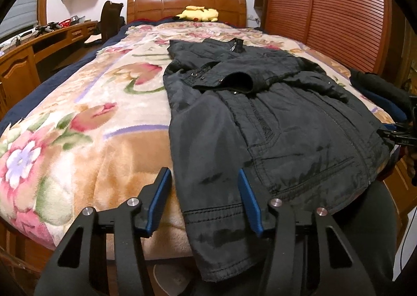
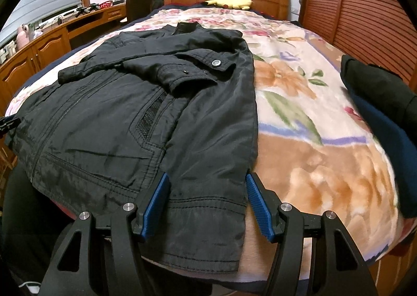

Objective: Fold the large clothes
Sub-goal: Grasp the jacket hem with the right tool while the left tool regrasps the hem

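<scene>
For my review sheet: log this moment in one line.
stage: sleeves folded in | black jacket flat on floral blanket | left gripper open at hem | right gripper open at hem

The left gripper [image 1: 204, 189] points forward and slightly down, its blue-padded fingers [image 1: 159, 198] spread wide with nothing clamped between them. The right gripper [image 2: 207, 195] sits level alongside it, its fingers [image 2: 259, 203] equally spread, gripping nothing.

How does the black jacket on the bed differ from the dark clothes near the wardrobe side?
The black jacket lies spread out mid-bed, sleeves folded across its front; the dark clothes are a compact stack at the bed's edge. The jacket's hem hangs over the near edge between the open right claw; the stack lies away from it. Both rest on the floral blanket.
</scene>
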`<state>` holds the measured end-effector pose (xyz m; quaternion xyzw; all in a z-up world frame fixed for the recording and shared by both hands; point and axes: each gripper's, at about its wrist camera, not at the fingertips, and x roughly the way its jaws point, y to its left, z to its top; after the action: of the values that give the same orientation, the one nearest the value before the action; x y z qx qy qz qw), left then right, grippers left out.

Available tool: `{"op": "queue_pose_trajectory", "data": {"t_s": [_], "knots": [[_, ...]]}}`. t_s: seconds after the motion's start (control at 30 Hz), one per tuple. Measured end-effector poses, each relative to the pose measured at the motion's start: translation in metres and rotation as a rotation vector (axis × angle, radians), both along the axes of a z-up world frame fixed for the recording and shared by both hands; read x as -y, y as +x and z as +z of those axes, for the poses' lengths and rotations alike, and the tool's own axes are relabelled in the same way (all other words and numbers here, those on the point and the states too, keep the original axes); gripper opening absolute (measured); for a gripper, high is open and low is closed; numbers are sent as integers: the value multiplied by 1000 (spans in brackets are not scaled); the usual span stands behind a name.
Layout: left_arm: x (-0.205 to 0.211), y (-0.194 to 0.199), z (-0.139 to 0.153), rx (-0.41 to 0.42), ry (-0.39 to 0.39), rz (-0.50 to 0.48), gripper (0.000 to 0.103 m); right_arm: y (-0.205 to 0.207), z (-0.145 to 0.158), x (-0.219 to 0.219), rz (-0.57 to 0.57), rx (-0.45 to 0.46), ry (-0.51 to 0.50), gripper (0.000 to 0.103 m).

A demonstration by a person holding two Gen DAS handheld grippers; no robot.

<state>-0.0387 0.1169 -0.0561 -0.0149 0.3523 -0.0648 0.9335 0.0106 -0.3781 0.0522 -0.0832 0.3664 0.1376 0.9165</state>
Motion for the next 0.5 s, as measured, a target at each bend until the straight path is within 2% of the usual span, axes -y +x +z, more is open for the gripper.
{"op": "queue_pose_trajectory", "data": {"t_s": [0.3,0.4,0.47,0.5], "knots": [[-4,-12,-4,-15,-22,-7,54,0,-8,2,-1,16,2,63],[-1,-13,-3,-17,-34,-37,37,0,-7,1,0,16,-10,63],[1,-13,0,-13,-27,-45,16,0,-6,-2,3,15,-24,62],[2,-13,3,-10,-27,-51,15,-1,-5,-3,10,17,-31,61]]}}
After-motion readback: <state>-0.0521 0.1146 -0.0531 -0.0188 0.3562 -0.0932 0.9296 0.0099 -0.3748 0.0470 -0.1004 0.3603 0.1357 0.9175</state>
